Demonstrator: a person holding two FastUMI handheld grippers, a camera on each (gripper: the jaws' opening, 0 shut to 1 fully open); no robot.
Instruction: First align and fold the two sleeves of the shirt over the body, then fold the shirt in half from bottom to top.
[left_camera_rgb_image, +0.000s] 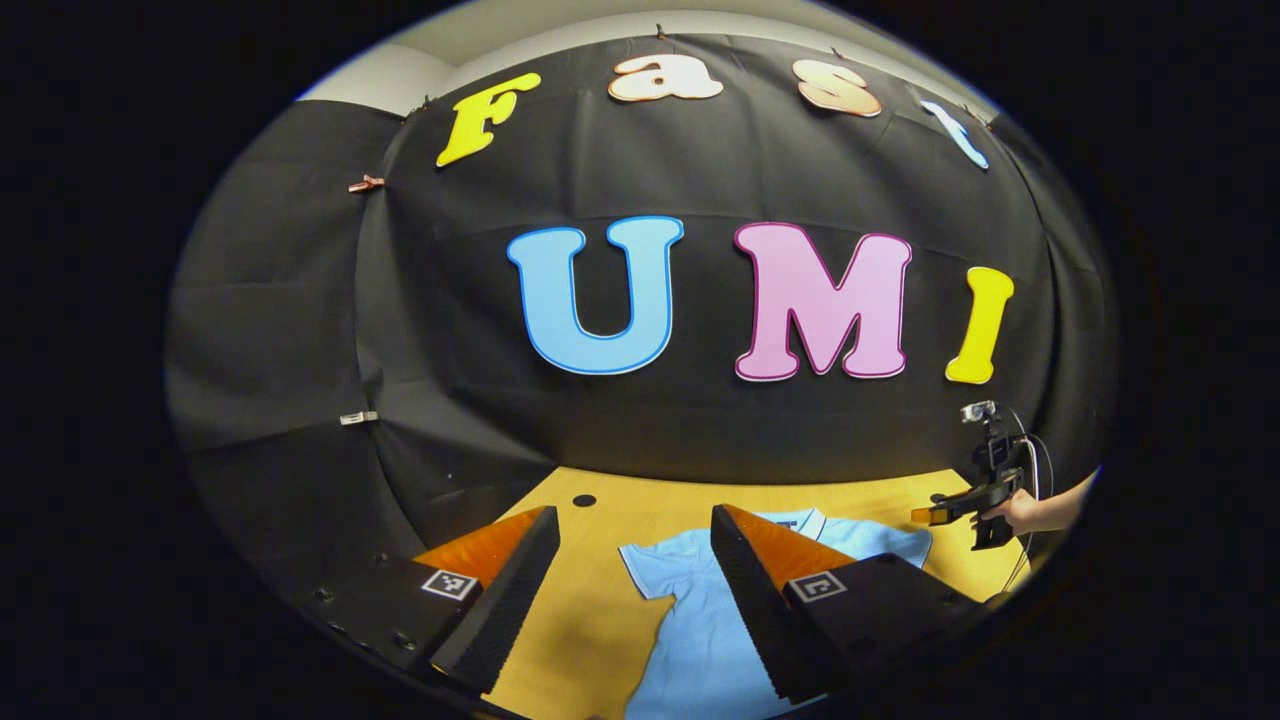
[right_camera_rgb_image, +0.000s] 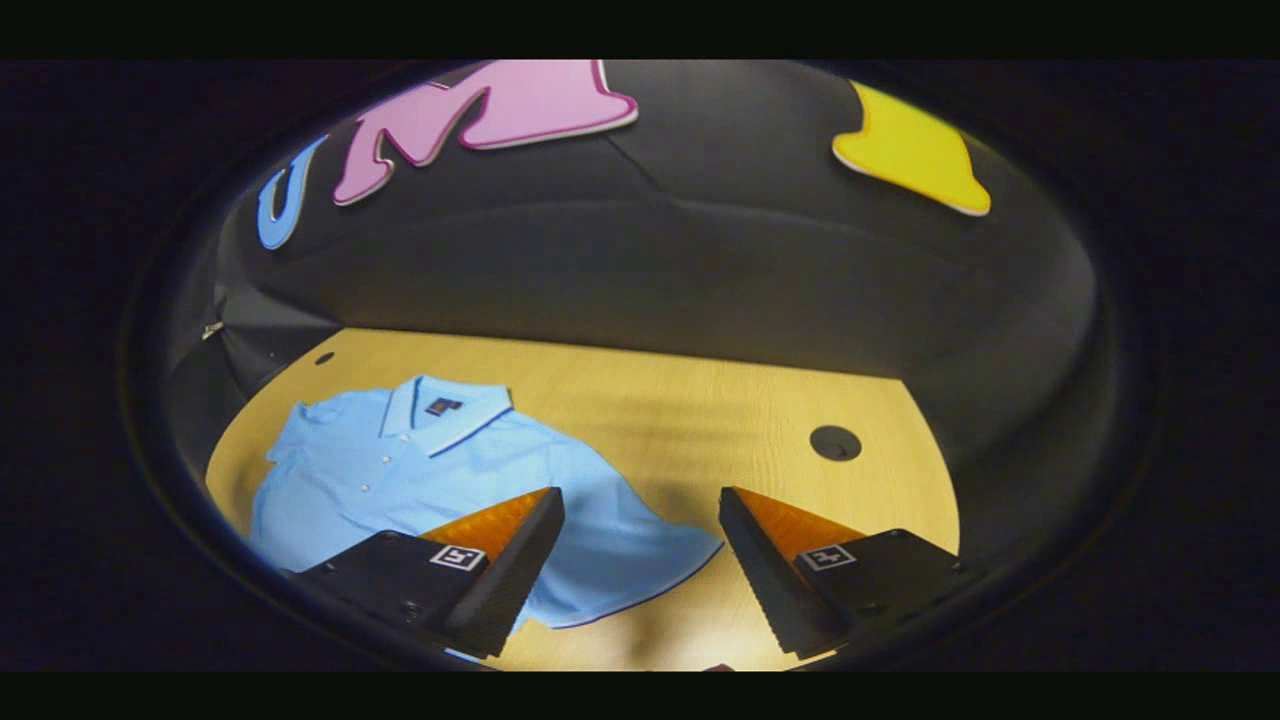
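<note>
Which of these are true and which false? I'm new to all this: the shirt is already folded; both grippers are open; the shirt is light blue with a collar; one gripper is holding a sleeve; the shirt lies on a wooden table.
1. The shirt is already folded. False: it lies spread flat, sleeves out to the sides.
2. Both grippers are open. True: the left gripper and the right gripper each have their fingers apart.
3. The shirt is light blue with a collar. True.
4. One gripper is holding a sleeve. False: neither grips anything; both are above the cloth.
5. The shirt lies on a wooden table. True.
</note>
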